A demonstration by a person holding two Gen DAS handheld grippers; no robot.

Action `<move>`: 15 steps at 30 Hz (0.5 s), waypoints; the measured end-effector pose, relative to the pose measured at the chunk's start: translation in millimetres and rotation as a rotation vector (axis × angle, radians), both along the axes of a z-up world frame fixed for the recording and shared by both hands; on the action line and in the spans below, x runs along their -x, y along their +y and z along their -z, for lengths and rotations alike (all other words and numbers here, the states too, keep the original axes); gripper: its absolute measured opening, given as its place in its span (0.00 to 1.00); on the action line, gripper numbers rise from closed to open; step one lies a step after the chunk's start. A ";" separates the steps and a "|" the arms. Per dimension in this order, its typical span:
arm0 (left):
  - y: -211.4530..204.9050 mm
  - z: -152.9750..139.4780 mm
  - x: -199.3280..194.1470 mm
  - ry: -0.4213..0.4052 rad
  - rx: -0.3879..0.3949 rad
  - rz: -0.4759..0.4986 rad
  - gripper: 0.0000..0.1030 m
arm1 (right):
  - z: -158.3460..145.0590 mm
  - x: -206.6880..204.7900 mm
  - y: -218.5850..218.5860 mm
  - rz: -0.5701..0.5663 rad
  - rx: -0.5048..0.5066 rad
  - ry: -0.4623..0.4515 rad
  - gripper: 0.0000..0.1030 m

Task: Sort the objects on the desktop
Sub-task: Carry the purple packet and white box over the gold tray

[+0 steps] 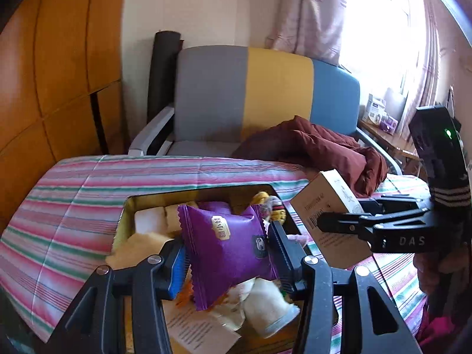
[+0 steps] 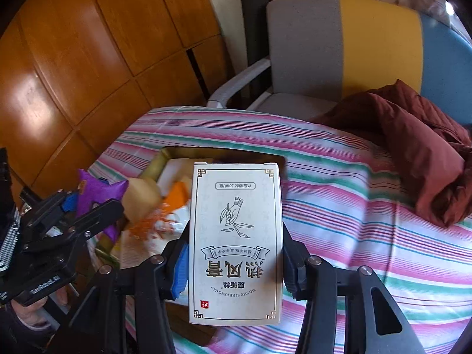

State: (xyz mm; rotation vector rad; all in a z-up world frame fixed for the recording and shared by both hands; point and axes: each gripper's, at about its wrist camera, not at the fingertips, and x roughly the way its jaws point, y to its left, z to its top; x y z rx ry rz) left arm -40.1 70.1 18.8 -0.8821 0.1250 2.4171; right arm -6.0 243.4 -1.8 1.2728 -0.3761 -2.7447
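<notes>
the left tool [image 1: 228, 253] pinches a purple snack packet [image 1: 227, 244] between its blue-lined pads, one pad on each side edge, and the packet hangs above an open tray [image 1: 126, 206] set on the striped cloth [image 1: 73, 206] of the desk. in the tray lie a white block [image 1: 149, 219], a pale paper sheet [image 1: 203, 333], a white bottle on its side [image 1: 265, 306] and some orange scraps (too blurred to name). the right tool [image 2: 234, 268] is clamped on a white carton [image 2: 236, 236] printed with a hand holding a sprig and large dark characters, held upright in the picture with the print upside down; the carton sits over the near right part of the tray. from the left wrist view the same carton shows its brown side just right of the tray. a dark red jacket [image 2: 413, 141] lies crumpled at the far right of the cloth, well apart from the tray. behind the desk stands a chair [image 1: 244, 88] in grey, yellow and blue.
</notes>
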 end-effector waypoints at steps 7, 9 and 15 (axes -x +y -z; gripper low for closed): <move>-39.3 -4.1 27.7 -0.026 -0.044 -0.052 0.49 | -0.3 -4.6 -23.7 0.017 0.033 -0.001 0.50; -44.6 -2.1 35.9 -0.033 -0.038 -0.058 0.49 | 3.4 -6.2 -27.3 0.022 0.032 -0.013 0.50; -45.3 5.3 50.7 -0.051 -0.023 -0.065 0.49 | 13.7 -7.3 -35.5 0.030 0.061 -0.032 0.50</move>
